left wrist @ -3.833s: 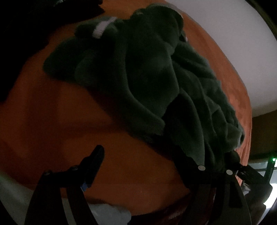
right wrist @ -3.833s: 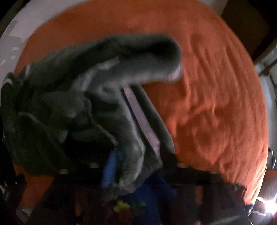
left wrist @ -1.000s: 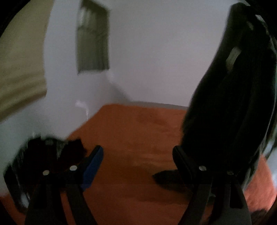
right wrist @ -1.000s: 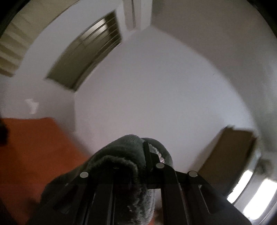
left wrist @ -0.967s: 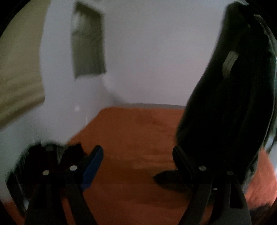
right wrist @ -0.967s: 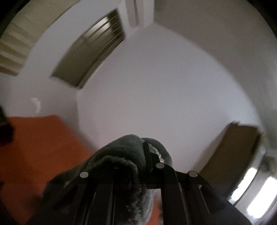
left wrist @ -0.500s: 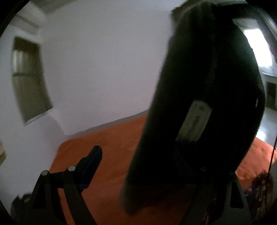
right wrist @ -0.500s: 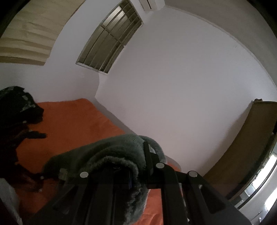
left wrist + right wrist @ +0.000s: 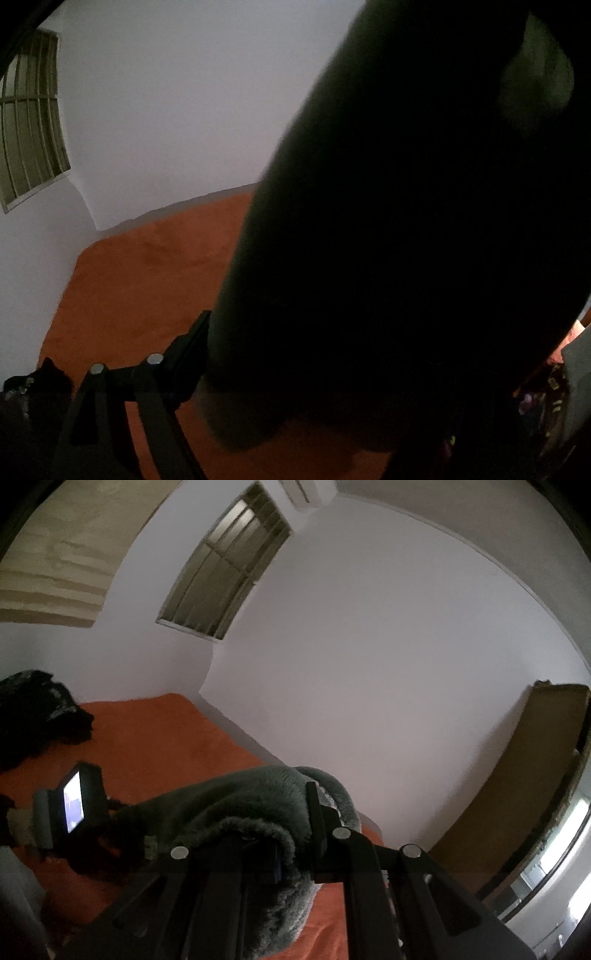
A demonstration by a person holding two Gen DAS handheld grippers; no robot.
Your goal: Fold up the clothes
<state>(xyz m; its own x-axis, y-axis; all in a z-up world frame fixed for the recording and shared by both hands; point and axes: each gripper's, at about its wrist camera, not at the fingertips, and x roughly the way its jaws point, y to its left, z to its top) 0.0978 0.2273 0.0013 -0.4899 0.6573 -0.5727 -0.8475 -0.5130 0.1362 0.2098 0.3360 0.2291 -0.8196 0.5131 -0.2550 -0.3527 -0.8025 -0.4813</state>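
Right claw (image 9: 295, 834) clamped on fleece garment (image 9: 236, 812), left claw (image 9: 317, 354) closing (garment between), orange bed (image 9: 147, 280)

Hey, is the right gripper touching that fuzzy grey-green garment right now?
Touching. The right wrist view shows the right gripper shut on a fold of the fuzzy grey-green garment, fabric bunched over its fingers.

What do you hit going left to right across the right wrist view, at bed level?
Dark clothes pile → left gripper's lit screen → grey fleece garment clamped in the right gripper → brown wooden door.
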